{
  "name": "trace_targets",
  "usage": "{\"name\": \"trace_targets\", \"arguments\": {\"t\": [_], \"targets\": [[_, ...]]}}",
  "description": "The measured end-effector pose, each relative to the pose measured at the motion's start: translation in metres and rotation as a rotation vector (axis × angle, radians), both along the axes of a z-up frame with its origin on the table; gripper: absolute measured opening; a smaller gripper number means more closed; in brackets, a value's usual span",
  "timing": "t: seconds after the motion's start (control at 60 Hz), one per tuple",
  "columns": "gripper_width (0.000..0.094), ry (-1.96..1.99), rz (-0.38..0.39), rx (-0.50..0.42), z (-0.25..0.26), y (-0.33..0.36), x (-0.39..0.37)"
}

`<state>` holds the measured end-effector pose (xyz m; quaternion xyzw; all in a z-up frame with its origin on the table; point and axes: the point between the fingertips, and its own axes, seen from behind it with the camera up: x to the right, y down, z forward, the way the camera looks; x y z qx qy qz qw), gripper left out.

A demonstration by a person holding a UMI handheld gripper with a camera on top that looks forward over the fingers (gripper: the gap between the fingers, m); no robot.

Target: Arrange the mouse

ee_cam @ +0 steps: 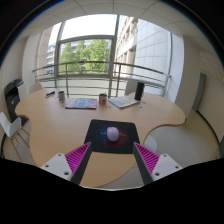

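we are at the approach: our gripper (112, 160) hovers above the near edge of the table (60, 135) with its fingers spread wide apart and nothing between them. the mouse (113, 134) sits on a dark mouse pad (96, 133), ahead of the fingers and roughly centred between them, not yet touched. further back on the table we see a book (82, 102) and a laptop (127, 100). next, we judge, we should move forward and down until the mouse stands between the pads, then close on its sides.
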<state>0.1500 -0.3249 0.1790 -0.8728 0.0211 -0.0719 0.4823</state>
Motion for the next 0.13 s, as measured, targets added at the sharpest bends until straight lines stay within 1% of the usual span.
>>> {"name": "trace_targets", "arguments": {"t": [0.133], "targets": [[0.0845, -0.022, 0.004, 0.004, 0.004, -0.0087, 0.0001]]}}
